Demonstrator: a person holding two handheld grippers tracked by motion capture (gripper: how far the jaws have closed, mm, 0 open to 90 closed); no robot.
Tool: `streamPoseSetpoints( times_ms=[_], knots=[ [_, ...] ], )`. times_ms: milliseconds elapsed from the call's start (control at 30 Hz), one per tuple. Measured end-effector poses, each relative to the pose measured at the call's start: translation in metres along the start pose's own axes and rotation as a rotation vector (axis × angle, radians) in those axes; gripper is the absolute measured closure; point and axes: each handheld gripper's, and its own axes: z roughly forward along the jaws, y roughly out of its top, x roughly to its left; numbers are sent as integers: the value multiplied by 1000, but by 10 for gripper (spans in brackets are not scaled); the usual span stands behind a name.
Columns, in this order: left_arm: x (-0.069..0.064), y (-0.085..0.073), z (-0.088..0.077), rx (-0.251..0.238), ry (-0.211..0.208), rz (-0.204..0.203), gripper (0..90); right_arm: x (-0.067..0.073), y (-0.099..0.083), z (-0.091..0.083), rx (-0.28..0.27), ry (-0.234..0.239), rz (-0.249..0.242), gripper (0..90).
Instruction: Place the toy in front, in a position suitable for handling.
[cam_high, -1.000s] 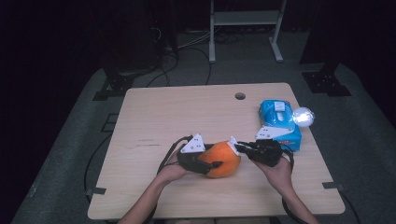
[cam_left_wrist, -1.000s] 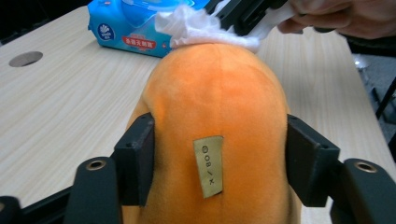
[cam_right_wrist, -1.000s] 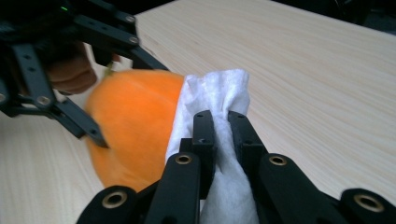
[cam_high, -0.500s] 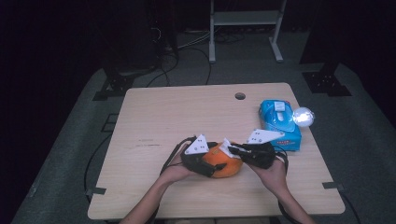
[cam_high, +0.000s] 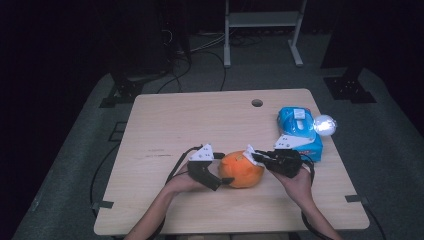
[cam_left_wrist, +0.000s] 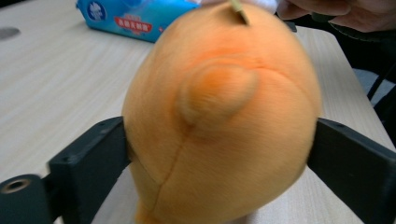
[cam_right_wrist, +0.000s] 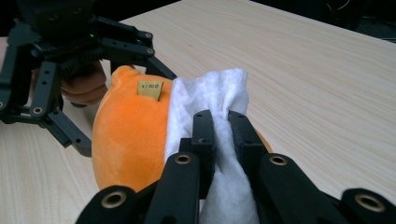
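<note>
An orange plush toy (cam_high: 242, 169) lies on the wooden table (cam_high: 200, 120) near the front edge. My left gripper (cam_high: 225, 168) straddles the toy's left end. Its jaws have just been opening and stand wide, one on each side of the toy (cam_left_wrist: 219, 116), without squeezing it. From the right, my right gripper (cam_high: 256, 157) reaches the top of the toy. In the right gripper view its jaws (cam_right_wrist: 220, 122) are shut on a white fluffy cloth (cam_right_wrist: 210, 91) that lies over the orange toy (cam_right_wrist: 126, 135). A small yellow tag (cam_right_wrist: 150, 89) sticks up beside the cloth.
A blue pack of wipes (cam_high: 299, 131) lies at the table's right side, with a shiny silver ball (cam_high: 324, 125) against it. A round hole (cam_high: 257, 103) sits near the far edge. A metal frame (cam_high: 262, 30) stands on the floor behind.
The left gripper's jaws have spread apart around the orange toy. The left hand has dropped a little. The right gripper still pinches the white cloth.
</note>
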Motion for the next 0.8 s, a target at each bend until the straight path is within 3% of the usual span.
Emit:
streamPoseSetpoints(
  times_ms=[67,167,267,367,467,533,700,800],
  knots=[
    [-3,-1,3,3,-7,4,69,0,0,0,-3,6,4,813],
    [-5,1,2,7,2,15,232,4,2,-1,-6,2,-12,813],
    [-9,11,-9,-34,16,27,339,5,3,-4,-28,-1,-8,814],
    [-13,31,-28,-130,22,37,362,1,4,-11,-70,9,24,816],
    [-21,47,-42,-164,39,78,364,-1,5,-12,-111,57,73,817],
    [-24,52,-47,-173,36,85,364,2,6,-9,-103,63,68,817],
    [-22,49,-49,-146,35,67,362,8,1,6,-46,76,70,817],
    [-19,44,-43,-79,52,60,353,6,-2,14,5,75,78,817]
  ],
)
